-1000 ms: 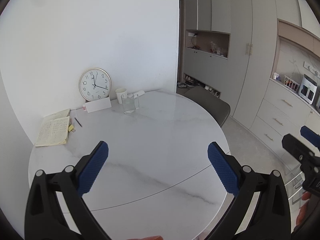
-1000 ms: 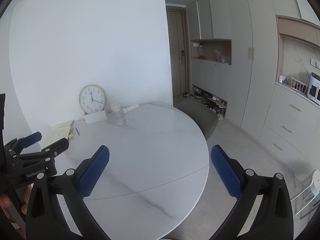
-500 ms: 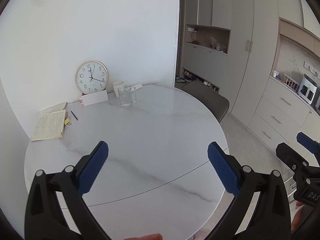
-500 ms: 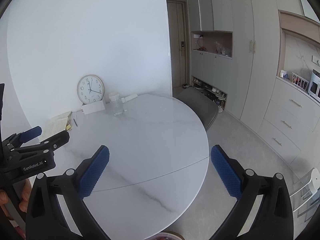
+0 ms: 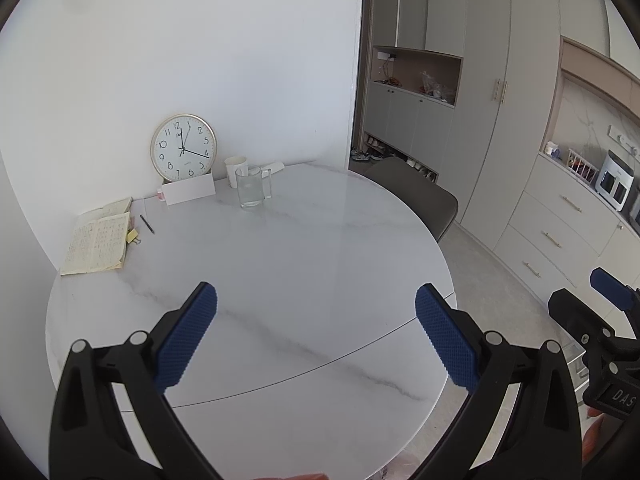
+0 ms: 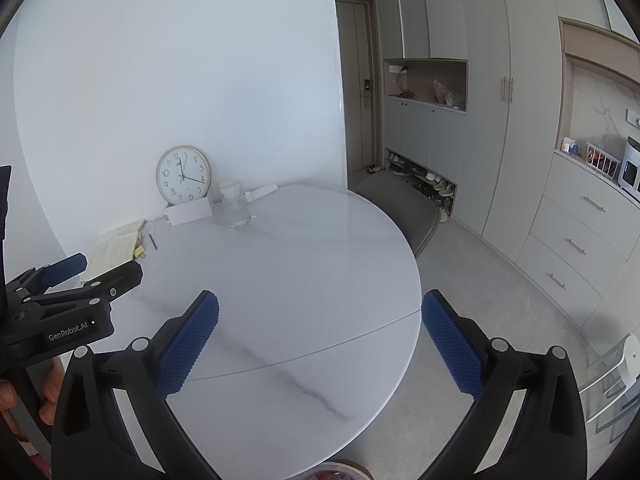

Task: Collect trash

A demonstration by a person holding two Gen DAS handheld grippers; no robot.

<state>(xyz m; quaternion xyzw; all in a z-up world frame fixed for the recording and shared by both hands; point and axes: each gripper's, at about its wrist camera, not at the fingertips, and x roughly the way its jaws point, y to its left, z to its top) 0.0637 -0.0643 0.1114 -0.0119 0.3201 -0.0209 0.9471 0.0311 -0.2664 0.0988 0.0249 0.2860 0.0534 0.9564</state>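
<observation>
My left gripper [image 5: 316, 336] hangs open over the near part of a round white marble table [image 5: 280, 280], nothing between its blue pads. My right gripper [image 6: 320, 344] is open too, above the table's near right edge [image 6: 400, 320]. Each gripper shows at the side of the other's view: the right one [image 5: 600, 320] and the left one [image 6: 72, 280]. Far back by the wall stand a white paper cup [image 5: 235, 168] and a glass pitcher [image 5: 252, 192]. A small pink scrap [image 5: 160, 196] lies beside a white card [image 5: 188, 192]. The rim of a round container [image 6: 340, 472] shows at the bottom edge.
A wall clock [image 5: 183, 147] leans at the back of the table. An open notebook [image 5: 98, 236], a pen [image 5: 147, 224] and yellow notes [image 5: 133, 236] lie at the left. A grey chair [image 5: 416, 200] stands at the far right side; cabinets [image 6: 580, 240] line the right wall.
Both views have pulled back and risen a little, so the table and its far objects sit lower and further away. Both grippers stay open and empty.
</observation>
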